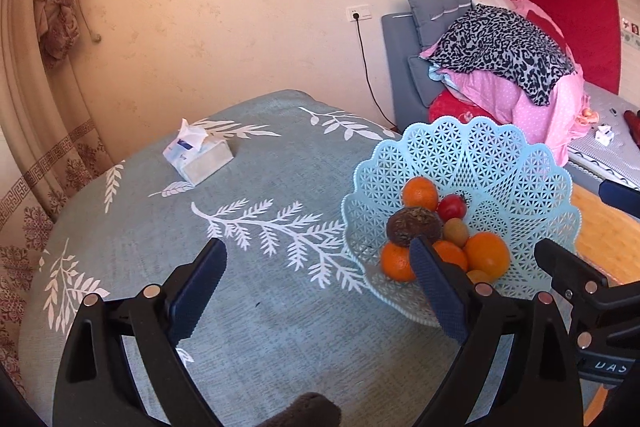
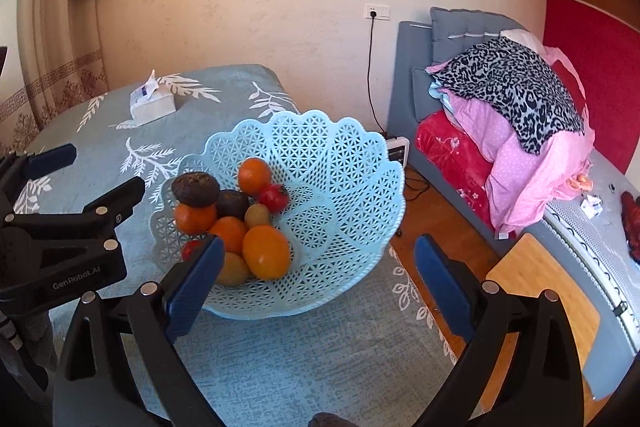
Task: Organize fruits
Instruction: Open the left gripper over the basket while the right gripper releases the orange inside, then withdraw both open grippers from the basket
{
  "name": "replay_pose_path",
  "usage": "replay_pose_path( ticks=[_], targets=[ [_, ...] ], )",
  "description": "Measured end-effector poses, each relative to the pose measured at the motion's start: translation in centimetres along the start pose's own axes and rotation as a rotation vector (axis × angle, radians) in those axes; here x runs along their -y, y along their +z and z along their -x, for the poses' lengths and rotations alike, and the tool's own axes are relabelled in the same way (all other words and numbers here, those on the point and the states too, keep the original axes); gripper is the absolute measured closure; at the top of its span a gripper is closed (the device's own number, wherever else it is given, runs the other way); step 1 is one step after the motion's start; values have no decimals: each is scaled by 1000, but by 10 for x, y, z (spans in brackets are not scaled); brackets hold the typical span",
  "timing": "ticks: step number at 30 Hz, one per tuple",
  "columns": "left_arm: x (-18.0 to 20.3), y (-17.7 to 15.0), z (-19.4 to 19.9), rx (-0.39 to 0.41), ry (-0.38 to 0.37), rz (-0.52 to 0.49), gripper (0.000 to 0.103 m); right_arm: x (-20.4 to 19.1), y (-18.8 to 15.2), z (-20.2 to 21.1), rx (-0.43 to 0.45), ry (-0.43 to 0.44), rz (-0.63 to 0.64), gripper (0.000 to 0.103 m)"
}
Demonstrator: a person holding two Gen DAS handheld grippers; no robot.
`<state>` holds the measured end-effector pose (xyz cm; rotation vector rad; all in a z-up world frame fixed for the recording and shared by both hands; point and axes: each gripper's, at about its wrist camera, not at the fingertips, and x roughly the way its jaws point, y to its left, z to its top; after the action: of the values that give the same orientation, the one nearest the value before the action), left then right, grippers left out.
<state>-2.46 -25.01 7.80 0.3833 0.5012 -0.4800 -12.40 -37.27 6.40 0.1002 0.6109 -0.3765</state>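
Observation:
A pale blue lattice basket stands near the right edge of the cloth-covered table. Piled on its near-left side are oranges, a red fruit, a kiwi and a dark brown fruit. My left gripper is open just left of the basket, holding nothing. My right gripper is open in front of the basket's right half, also holding nothing.
A tissue box lies at the table's far left. Right of the table are a wooden floor and a bed with piled bedding. A cable hangs from a wall socket.

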Motion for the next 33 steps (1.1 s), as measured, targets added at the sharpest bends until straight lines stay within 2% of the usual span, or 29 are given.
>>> replay_pose_path(
  ticks=[23,33],
  targets=[
    [1,-7,1,-4,27,-38,11,-9,-4,-9,-26,24,2,6],
    [9,-6,7,45,44,-72,11,-7,-4,-6,-21,21,-10,6]
  ],
)
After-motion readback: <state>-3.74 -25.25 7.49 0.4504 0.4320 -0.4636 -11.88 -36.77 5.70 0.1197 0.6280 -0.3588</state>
